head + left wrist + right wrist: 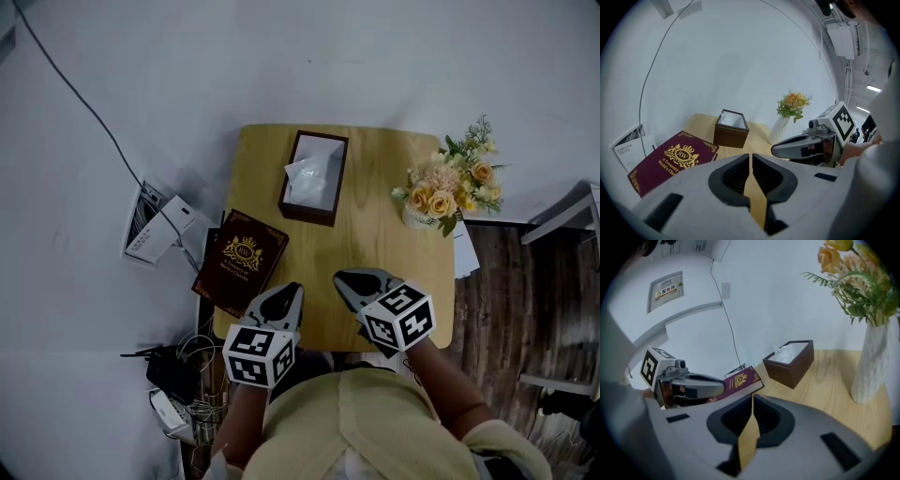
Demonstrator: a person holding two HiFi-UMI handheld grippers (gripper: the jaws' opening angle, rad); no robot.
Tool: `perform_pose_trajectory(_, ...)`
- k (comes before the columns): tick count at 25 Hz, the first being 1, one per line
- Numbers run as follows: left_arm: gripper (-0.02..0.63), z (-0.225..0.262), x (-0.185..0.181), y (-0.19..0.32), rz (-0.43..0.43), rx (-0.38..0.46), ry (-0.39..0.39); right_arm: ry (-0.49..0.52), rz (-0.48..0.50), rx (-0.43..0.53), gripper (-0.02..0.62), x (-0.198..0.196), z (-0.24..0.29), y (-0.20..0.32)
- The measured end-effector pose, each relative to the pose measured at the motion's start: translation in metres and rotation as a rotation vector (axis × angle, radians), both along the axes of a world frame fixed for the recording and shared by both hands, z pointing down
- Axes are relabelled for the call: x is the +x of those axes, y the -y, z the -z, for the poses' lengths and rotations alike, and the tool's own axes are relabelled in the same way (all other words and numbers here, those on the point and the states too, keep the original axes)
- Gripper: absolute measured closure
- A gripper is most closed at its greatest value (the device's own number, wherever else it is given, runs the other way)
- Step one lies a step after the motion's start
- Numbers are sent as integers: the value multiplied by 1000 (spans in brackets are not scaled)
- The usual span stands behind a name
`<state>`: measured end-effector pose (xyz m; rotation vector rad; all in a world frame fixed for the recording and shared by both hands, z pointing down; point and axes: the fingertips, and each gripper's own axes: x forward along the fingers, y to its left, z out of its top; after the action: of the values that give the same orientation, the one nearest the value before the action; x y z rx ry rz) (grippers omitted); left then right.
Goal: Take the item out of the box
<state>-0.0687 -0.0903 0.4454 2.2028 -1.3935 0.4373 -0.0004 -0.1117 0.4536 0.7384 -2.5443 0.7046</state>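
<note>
A dark brown open box (314, 178) stands at the table's far edge with a crumpled white item (308, 175) inside it. In the gripper views the box (731, 129) (790, 363) is well ahead of the jaws, and the white item (785, 352) shows over its rim. My left gripper (285, 294) (751, 157) hovers over the near edge of the table, shut and holding nothing. Beside it my right gripper (352, 279) (752, 399) is also shut and holds nothing. Both are far short of the box.
A maroon book (241, 262) overhangs the wooden table (375, 234) at its left edge. A white vase of yellow flowers (450, 187) stands at the right edge. On the floor to the left lie white devices (155, 225), cables and a black box (173, 370).
</note>
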Motion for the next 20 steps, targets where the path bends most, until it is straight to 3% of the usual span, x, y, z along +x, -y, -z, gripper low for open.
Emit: perform_pose_trajectory(20,569,19,-52,90,-93,4,-30,-74,-12,29,565,-59,41,92)
